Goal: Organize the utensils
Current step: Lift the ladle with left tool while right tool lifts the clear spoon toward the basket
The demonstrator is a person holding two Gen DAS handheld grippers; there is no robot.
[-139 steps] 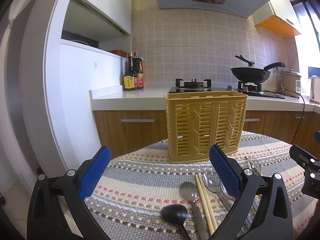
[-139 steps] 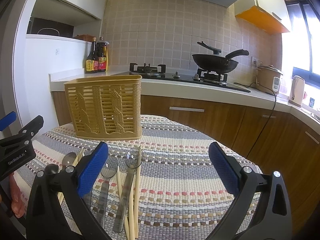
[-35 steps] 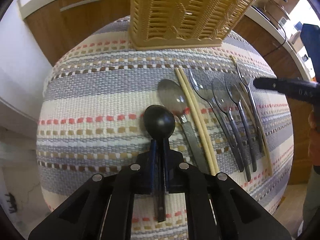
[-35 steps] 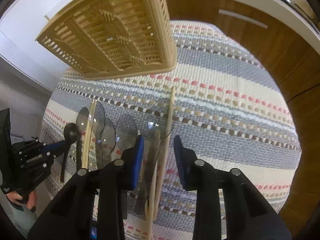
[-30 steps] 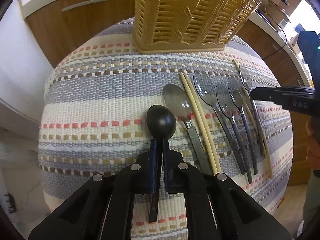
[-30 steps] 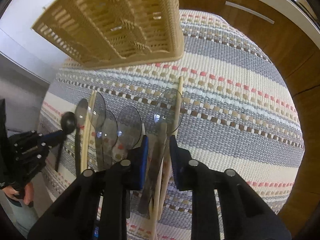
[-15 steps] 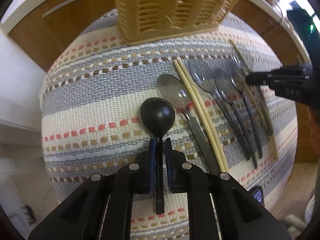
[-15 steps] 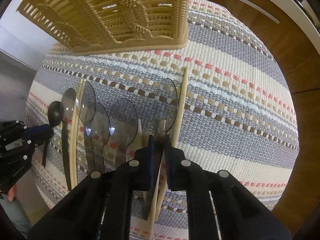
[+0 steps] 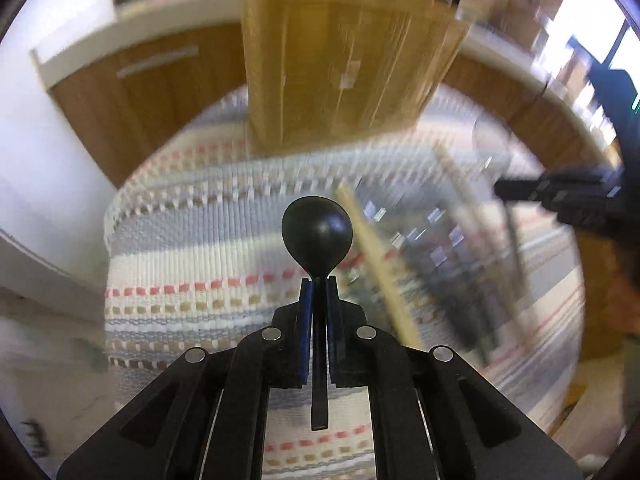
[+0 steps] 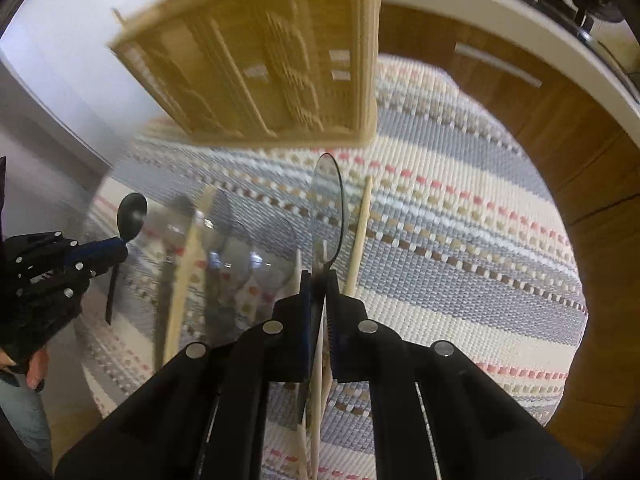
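Observation:
My left gripper point(image 9: 319, 282) is shut on a black spoon point(image 9: 317, 232) and holds it off the striped table; it also shows in the right wrist view point(image 10: 132, 210). My right gripper point(image 10: 319, 276) is shut on a clear plastic spoon point(image 10: 328, 208), lifted with its bowl on edge. The yellow woven utensil basket point(image 9: 344, 60) stands at the far side of the table, ahead of both grippers point(image 10: 272, 68). Several clear spoons point(image 10: 256, 248), a metal spoon and pale chopsticks point(image 10: 360, 232) lie on the cloth between the grippers.
The round table has a striped woven cloth point(image 10: 460, 248). Wooden cabinets point(image 9: 160, 80) and a white counter point(image 10: 500, 36) run behind it. The table edge drops off close on the left and right. The view is motion-blurred.
Both grippers have risen from the cloth and tilted up toward the basket, each carrying its spoon. The right gripper closed on the clear spoon within the last second.

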